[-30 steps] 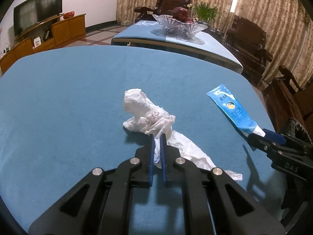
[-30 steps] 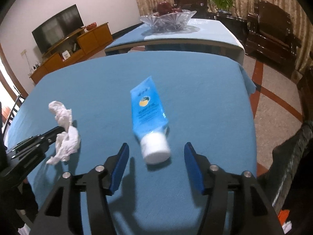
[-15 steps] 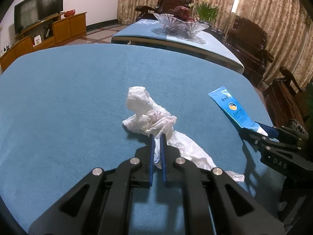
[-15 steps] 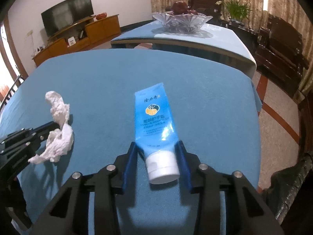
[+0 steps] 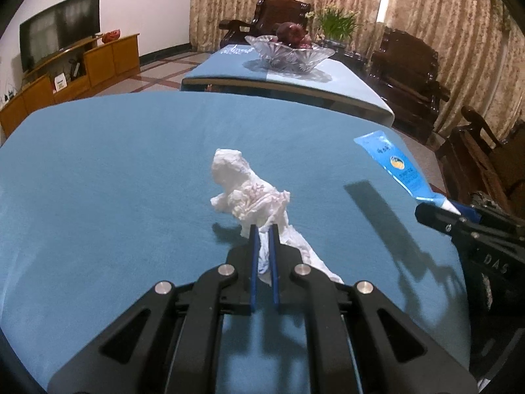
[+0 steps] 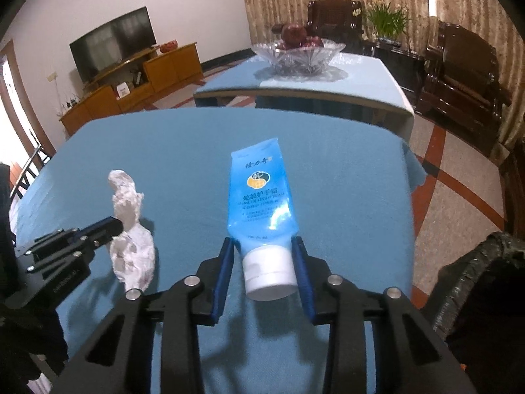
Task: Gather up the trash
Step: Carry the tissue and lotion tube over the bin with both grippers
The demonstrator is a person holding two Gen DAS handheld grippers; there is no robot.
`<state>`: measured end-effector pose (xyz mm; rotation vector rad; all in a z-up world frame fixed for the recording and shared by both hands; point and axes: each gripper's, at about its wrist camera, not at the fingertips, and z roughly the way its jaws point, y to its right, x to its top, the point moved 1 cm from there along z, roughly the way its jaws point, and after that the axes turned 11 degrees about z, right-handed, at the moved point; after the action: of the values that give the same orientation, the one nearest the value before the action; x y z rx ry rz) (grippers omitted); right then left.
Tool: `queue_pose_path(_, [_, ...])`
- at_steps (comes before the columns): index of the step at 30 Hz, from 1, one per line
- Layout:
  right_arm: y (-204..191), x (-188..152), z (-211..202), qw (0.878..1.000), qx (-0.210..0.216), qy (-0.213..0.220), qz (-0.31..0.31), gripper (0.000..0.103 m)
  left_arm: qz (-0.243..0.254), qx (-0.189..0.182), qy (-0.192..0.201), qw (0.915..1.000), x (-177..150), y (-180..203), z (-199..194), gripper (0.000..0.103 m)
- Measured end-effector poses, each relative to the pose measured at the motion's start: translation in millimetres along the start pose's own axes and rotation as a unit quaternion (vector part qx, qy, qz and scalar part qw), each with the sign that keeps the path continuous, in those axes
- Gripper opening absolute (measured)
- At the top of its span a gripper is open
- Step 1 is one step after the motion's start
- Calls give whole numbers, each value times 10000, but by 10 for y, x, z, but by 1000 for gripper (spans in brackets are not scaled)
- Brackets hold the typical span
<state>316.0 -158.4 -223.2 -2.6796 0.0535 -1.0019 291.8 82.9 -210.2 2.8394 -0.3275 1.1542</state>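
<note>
Both grippers were seen over a table (image 5: 98, 180) covered in blue cloth. Left gripper (image 5: 263, 229) was clamped tight on a crumpled white tissue (image 5: 244, 193), its two blue fingers (image 5: 252, 262) drawn almost together with the paper pinched between them. Most of the tissue was bunched up beyond the fingertips, clear of the cloth, with a shadow cast beneath it; a loose tail was left trailing down to the right of the fingers. Right gripper (image 6: 263, 246) was seen with its jaws closing around a blue tube (image 6: 261, 197), the blue pads set against the tube's lower shoulders just above its white cap (image 6: 267, 272). The tube was held pointing away from the camera, its flat crimped end farthest off and its label facing up. In the left wrist view the tube (image 5: 393, 170) was shown raised above the cloth at the right, with its shadow thrown on the table well apart from it.

Farther back, a second table (image 6: 361, 75) with a paler blue cover was seen, and a glass bowl (image 6: 298, 54) of dark red fruit was set on it. Dark wooden chairs (image 6: 459, 75) and patterned curtains (image 5: 229, 0) were ranged behind, a wooden cabinet (image 6: 131, 88) with a television (image 6: 113, 47) at the left wall, and a potted plant (image 6: 387, 19) beside the chairs.
</note>
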Motion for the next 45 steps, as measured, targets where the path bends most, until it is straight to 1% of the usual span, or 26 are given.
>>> queue_pose_path(6, [-19, -10, -276, 9998, 144, 138, 10, 34, 69, -88, 191, 9998, 16, 99, -259, 5])
queue_pose_path(10, [-41, -15, -464, 9995, 234, 232, 0, 32, 163, -19, 293, 9994, 61, 154, -447, 5])
queue_pose_path(17, [-49, -10, -848, 9983, 398, 436, -3, 31, 273, -27, 478, 9985, 126, 286, -740, 5])
queue_pose_path(23, [-54, -66, -1024, 9977, 464, 503, 0, 30, 252, -72, 503, 9984, 120, 389, -856, 5])
queue_pose_path(26, [-26, -56, -1142, 9968, 520, 603, 38, 29, 281, -80, 536, 9981, 124, 410, -903, 5])
queue_pose_path(32, [-3, -37, -1413, 9946, 602, 840, 54, 29, 415, -167, 700, 9965, 233, 586, -1070, 5])
queue_pose_path(35, [21, -27, -1589, 9931, 610, 997, 48, 29, 464, -247, 790, 9955, 297, 703, -1130, 5])
queue_pose_path(41, [205, -27, -1933, 9906, 505, 1262, 152, 29, 621, -444, 947, 9926, 420, 1000, -1244, 5])
queue_pose_path(45, [394, -71, -2130, 9901, 282, 1360, 215, 29, 736, -595, 1028, 9902, 478, 1240, -1291, 5])
